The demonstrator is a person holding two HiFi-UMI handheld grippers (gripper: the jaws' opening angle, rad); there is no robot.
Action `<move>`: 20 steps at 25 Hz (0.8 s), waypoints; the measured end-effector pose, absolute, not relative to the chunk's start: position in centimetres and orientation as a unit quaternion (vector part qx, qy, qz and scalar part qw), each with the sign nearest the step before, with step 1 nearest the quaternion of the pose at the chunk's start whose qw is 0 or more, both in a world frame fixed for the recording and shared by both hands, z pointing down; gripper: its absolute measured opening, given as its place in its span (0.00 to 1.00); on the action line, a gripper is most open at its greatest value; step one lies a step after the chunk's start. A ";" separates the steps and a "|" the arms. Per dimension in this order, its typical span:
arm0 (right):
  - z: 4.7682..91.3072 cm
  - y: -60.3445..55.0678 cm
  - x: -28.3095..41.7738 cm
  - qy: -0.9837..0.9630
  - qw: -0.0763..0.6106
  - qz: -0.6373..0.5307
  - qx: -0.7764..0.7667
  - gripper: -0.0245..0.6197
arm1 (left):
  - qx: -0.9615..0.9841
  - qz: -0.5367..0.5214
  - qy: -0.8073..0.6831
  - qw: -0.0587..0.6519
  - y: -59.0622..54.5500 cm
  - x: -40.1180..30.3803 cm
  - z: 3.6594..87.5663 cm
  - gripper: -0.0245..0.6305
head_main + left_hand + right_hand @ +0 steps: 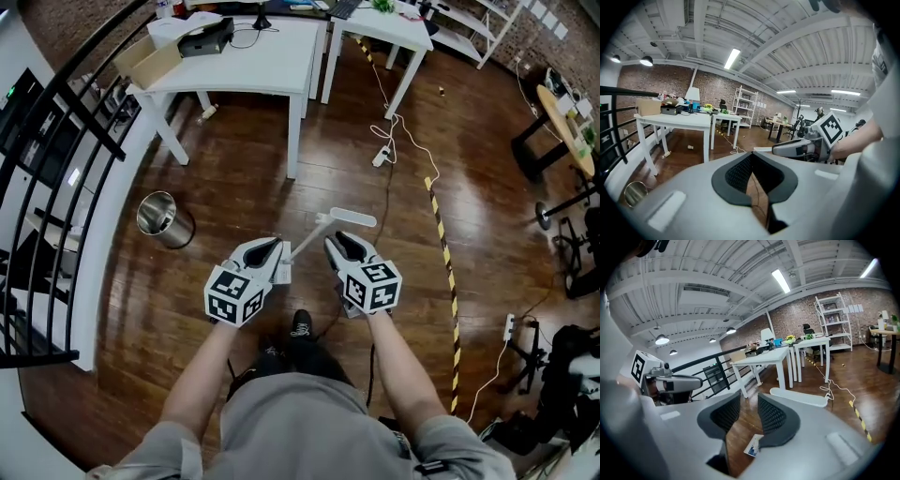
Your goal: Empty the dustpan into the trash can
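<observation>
A white dustpan [352, 218] lies on the wooden floor with its long handle [305, 246] slanting back toward me. It also shows as a pale flat bar, the dustpan [801, 398], just beyond my right jaws. A round metal trash can [164, 217] stands to the left by the railing; the trash can [633, 192] is low left. My left gripper [278, 247] hovers beside the handle, its pads meeting at the tips with nothing in them. My right gripper [336, 242] stands open, with only floor between its pads [774, 414].
White tables [253, 66] stand ahead, with a black railing [56, 141] curving along the left. A yellow-black tape stripe [446, 272] and a cable with a power strip [382, 156] cross the floor on the right. A small white slip [752, 446] shows under the right jaws.
</observation>
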State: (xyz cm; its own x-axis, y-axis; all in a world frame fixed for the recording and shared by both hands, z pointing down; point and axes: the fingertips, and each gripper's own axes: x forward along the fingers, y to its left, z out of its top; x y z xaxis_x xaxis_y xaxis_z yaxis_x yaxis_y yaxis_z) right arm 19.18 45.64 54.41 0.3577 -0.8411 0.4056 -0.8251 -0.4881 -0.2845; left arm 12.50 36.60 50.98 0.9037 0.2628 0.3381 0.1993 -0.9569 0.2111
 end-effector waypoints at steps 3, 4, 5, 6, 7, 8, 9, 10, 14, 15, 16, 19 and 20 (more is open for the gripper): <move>58.2 45.1 21.3 0.499 -0.001 -0.284 -0.819 0.26 | 0.971 0.191 0.109 0.094 36.0 13.6 52.5 0.05; 59.4 44.9 22.1 0.495 -0.005 -0.293 -0.818 0.29 | 0.970 0.194 0.106 0.096 35.8 13.9 53.0 0.04; 60.6 44.6 22.8 0.492 -0.008 -0.300 -0.817 0.31 | 0.970 0.197 0.104 0.098 35.7 14.2 53.4 0.04; 61.5 44.3 23.5 0.490 -0.009 -0.305 -0.817 0.33 | 0.969 0.200 0.104 0.100 35.6 14.4 53.8 0.04; 62.4 43.9 24.2 0.490 -0.010 -0.308 -0.816 0.36 | 0.968 0.204 0.103 0.102 35.6 14.6 54.2 0.05; 63.1 43.6 24.7 0.492 -0.009 -0.308 -0.814 0.38 | 0.967 0.208 0.103 0.104 35.6 14.7 54.6 0.05; 63.7 43.2 25.2 0.496 -0.007 -0.308 -0.812 0.41 | 0.966 0.212 0.103 0.107 35.6 14.8 55.0 0.04; 64.1 42.7 25.6 0.501 -0.006 -0.308 -0.809 0.42 | 0.965 0.216 0.102 0.109 35.6 14.8 55.3 0.04; 64.6 41.0 26.6 0.511 -0.011 -0.303 -0.804 0.42 | 0.963 0.225 0.091 0.120 35.0 14.8 56.4 0.05; 64.7 40.6 26.8 0.512 -0.013 -0.303 -0.804 0.42 | 0.962 0.228 0.088 0.122 34.8 14.7 56.6 0.05; 64.8 40.2 26.8 0.513 -0.015 -0.304 -0.802 0.42 | 0.962 0.230 0.084 0.125 34.6 14.6 56.8 0.04; 65.2 39.3 26.9 0.518 -0.025 -0.309 -0.797 0.42 | 0.961 0.234 0.073 0.131 34.0 14.3 57.1 0.05; 65.3 39.1 27.0 0.519 -0.029 -0.311 -0.796 0.41 | 0.960 0.235 0.069 0.133 33.8 14.2 57.1 0.05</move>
State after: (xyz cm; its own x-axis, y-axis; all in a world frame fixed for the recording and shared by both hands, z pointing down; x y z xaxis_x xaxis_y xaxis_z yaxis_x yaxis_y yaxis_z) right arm 26.96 39.06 65.32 0.2682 -0.8072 0.5258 -0.8436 -0.4603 -0.2763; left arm 14.17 33.81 57.11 0.8803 0.1948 0.4327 0.0699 -0.9551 0.2878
